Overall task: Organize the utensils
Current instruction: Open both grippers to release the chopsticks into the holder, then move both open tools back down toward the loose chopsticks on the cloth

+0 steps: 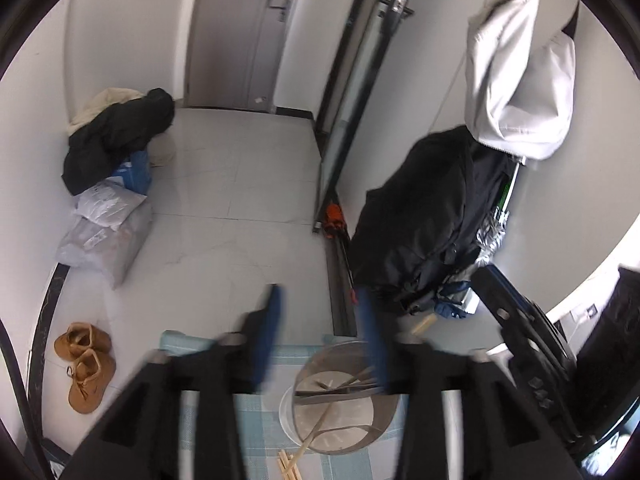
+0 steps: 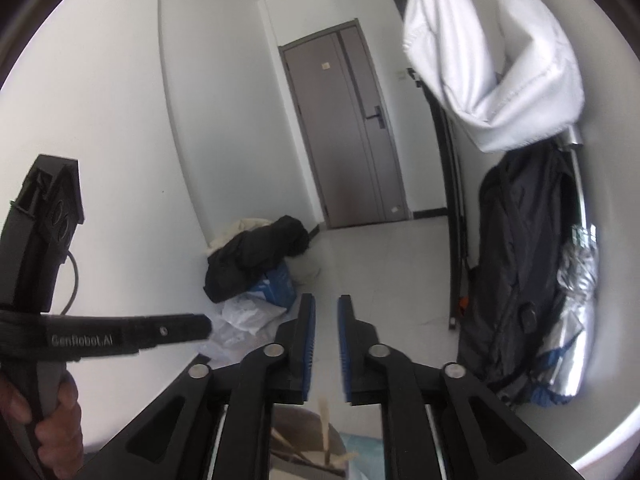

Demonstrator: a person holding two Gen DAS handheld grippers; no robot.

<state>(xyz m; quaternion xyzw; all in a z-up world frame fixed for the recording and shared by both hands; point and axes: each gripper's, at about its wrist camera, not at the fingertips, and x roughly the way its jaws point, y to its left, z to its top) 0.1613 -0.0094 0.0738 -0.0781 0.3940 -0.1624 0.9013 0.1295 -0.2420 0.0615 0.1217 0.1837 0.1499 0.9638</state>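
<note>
A round metal holder [image 1: 344,404] stands on a blue checked cloth [image 1: 224,432] at the bottom of the left wrist view, with wooden chopsticks [image 1: 320,424] and a dark utensil inside it. More wooden chopsticks [image 1: 289,465] lie on the cloth in front of it. My left gripper [image 1: 320,320] is open and empty, just above the holder's rim. My right gripper [image 2: 325,320] is slightly open and empty, raised above the holder [image 2: 308,440], from which a wooden stick [image 2: 325,428] pokes up.
The left gripper's body [image 2: 44,280] and the hand holding it fill the left of the right wrist view. A dark backpack [image 1: 432,216] and a hanging white cloth [image 1: 520,72] are on the right. Clothes and bags [image 1: 112,152] lie by the wall, brown shoes [image 1: 86,364] on the floor.
</note>
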